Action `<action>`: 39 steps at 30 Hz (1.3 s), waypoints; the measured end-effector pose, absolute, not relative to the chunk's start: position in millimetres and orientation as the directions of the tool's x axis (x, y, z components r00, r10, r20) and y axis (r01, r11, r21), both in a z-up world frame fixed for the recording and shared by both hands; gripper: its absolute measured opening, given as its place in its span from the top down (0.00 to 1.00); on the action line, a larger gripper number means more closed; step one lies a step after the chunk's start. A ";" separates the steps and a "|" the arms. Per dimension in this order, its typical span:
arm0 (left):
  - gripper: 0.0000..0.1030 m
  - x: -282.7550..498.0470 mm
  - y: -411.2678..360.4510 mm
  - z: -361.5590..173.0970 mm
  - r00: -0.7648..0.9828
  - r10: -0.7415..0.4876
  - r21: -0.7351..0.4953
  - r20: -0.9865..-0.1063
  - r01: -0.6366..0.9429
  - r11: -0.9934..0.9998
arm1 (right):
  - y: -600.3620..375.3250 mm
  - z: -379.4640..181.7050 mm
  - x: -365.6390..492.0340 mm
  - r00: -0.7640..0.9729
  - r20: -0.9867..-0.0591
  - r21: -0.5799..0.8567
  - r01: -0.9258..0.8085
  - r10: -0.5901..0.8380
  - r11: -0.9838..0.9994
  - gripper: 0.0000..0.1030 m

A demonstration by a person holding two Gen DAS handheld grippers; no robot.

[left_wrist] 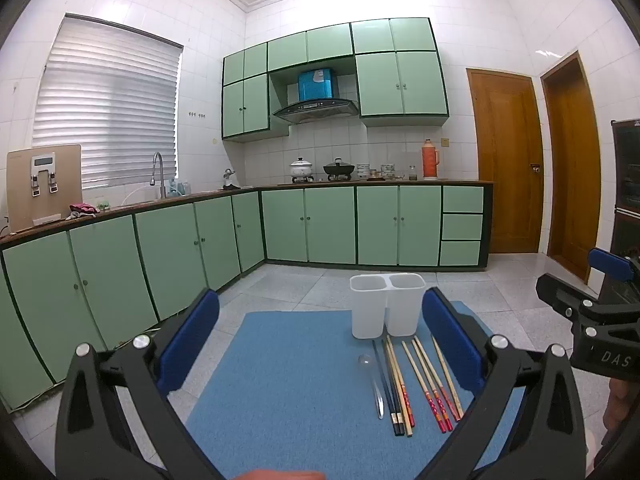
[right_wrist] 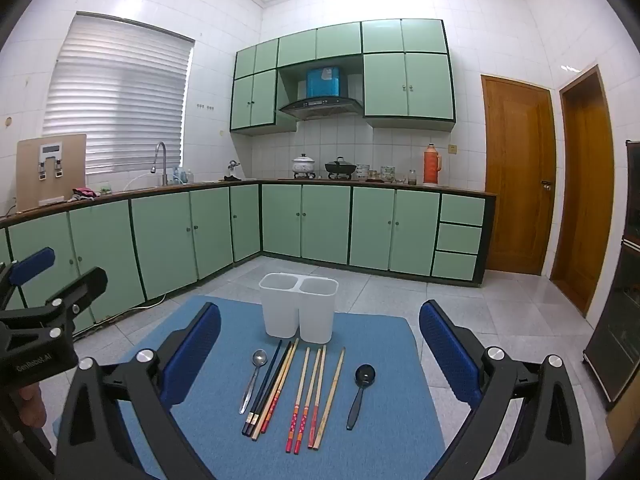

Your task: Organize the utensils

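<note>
While both grippers' fingers gape, only the right wrist view shows the black spoon [right_wrist: 361, 394] (beside chopsticks [right_wrist: 316, 396]).

From my feed, the tabletop [right_wrist: 412, 420] wore a blue cloth, and everything lay straight on it. At the far edge stood a white twin-cup holder [right_wrist: 298, 306], upright. Nearer me, in a row running left to right, lay a metal spoon [right_wrist: 253, 380], two dark chopsticks [right_wrist: 266, 390] touching two pale ones [right_wrist: 280, 388], then four more chopsticks [right_wrist: 316, 396] with red ends, slightly fanned, and a black spoon [right_wrist: 360, 394] set apart at the right.
</note>
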State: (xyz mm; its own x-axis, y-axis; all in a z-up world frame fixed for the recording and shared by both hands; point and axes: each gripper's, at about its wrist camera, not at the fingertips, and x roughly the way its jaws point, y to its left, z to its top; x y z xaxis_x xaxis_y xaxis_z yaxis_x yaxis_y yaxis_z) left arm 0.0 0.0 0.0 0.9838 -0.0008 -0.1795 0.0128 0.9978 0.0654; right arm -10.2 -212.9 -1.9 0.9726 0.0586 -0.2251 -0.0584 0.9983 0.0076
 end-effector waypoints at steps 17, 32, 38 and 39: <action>0.05 -2.1 3.4 -1.6 0.985 -0.010 0.064 -0.173 0.021 0.998 | -214.5 -1.9 -10.2 0.973 -0.223 0.013 -0.057 0.059 0.998 0.06; 0.05 -2.7 -1.6 1.4 0.986 0.006 0.073 -0.165 0.006 0.997 | -209.0 -3.1 -12.8 0.973 -0.223 0.014 -0.057 0.058 0.998 0.06; 0.05 -5.0 -2.2 2.6 0.986 0.006 0.072 -0.164 0.006 0.997 | -209.3 -2.8 -12.5 0.973 -0.222 0.013 -0.057 0.059 0.998 0.06; 0.05 -5.0 -2.5 2.9 0.986 0.006 0.072 -0.164 0.006 0.997 | -209.2 -2.8 -12.7 0.973 -0.222 0.012 -0.057 0.058 0.998 0.06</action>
